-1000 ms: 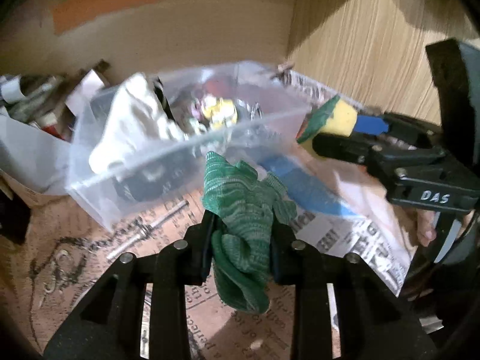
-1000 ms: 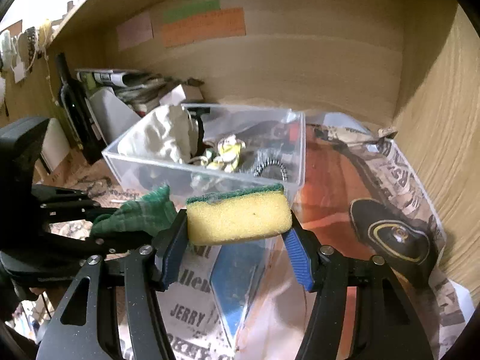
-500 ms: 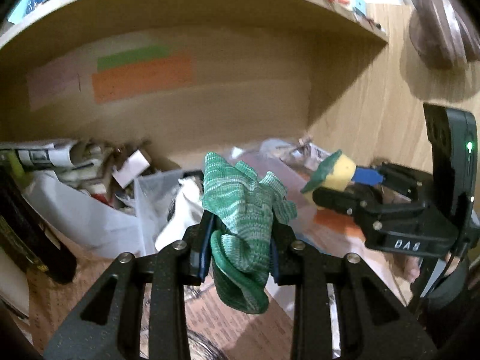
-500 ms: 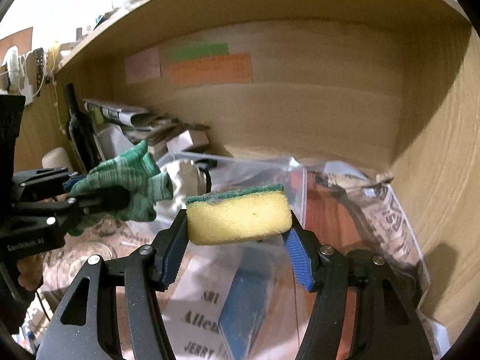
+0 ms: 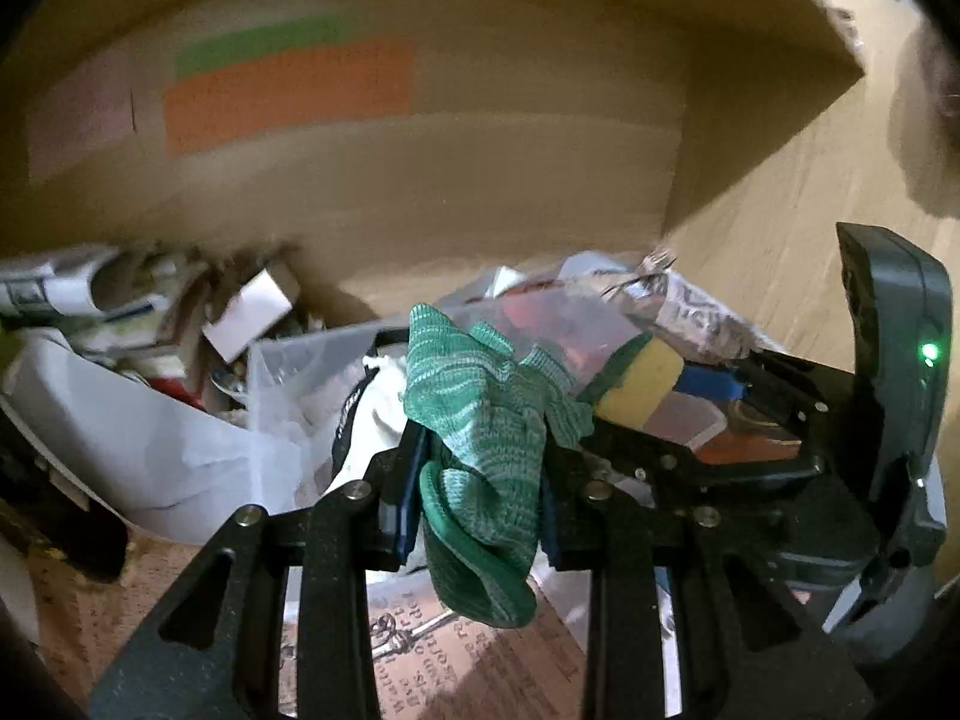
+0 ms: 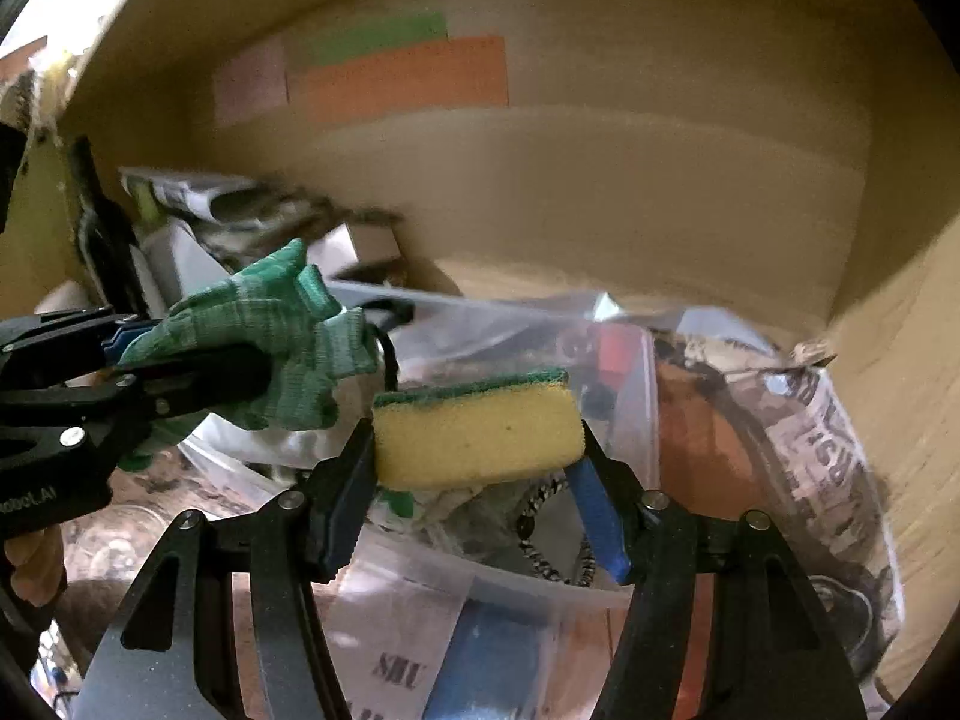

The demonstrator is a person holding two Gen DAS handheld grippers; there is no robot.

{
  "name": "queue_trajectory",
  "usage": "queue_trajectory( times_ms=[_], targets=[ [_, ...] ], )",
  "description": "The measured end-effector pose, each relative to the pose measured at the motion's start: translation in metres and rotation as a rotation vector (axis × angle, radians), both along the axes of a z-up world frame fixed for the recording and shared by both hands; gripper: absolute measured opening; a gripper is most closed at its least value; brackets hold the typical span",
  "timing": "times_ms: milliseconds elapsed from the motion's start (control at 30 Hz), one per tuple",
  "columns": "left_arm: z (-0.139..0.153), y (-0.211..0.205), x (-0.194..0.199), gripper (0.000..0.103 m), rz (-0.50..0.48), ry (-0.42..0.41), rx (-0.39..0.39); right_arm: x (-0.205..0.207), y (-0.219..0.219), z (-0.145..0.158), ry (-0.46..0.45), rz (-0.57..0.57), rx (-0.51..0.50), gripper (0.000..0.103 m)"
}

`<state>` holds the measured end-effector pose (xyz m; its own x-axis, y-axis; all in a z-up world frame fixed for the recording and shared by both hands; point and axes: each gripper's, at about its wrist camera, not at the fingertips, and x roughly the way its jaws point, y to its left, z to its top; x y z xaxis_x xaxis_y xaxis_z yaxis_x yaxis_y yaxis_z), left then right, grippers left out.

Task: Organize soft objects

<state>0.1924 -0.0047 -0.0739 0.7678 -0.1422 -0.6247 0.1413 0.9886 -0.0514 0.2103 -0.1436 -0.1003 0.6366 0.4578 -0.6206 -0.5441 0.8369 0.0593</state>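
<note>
Left tongs clench green glove, right tongs clench sponge; bin contents seemingly jumbled, blurred

Dim, warm light fills both fisheye views. Motion blur smears the back wall and the clutter; edges bend and darken to black, and the shelf's corners sit in shadow.

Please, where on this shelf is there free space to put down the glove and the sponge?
Free: the newspaper lining right of the clear plastic bin, toward the wooden side wall, and the strip in front of the bin. Crowded: the bin's inside and the paper-and-box pile on its left. The green knitted glove and yellow sponge remain gripped.
</note>
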Motion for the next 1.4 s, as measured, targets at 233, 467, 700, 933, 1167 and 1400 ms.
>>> queue_trajectory(
  times_ms=[233,467,700,933,1167,1400],
  targets=[
    [-0.031,0.006,0.029,0.031,0.014,0.084,-0.02,0.009,0.008,-0.017,0.04,0.009,-0.034,0.059],
    [-0.029,0.011,0.025,0.059,0.01,0.098,-0.055,0.01,0.004,-0.016,0.042,-0.006,-0.033,0.073],
    [0.001,0.016,-0.01,0.065,0.037,-0.026,-0.029,-0.006,0.004,0.001,-0.028,0.016,-0.017,0.079],
    [0.048,0.023,-0.063,0.075,0.078,-0.22,0.013,-0.035,-0.014,0.042,-0.136,-0.017,0.097,0.079],
    [0.077,0.022,-0.111,0.087,0.108,-0.384,0.039,-0.076,-0.025,0.086,-0.274,-0.022,0.17,0.082],
    [0.09,0.023,-0.149,0.102,0.136,-0.483,0.022,-0.11,-0.032,0.109,-0.371,-0.027,0.223,0.1]
  ],
)
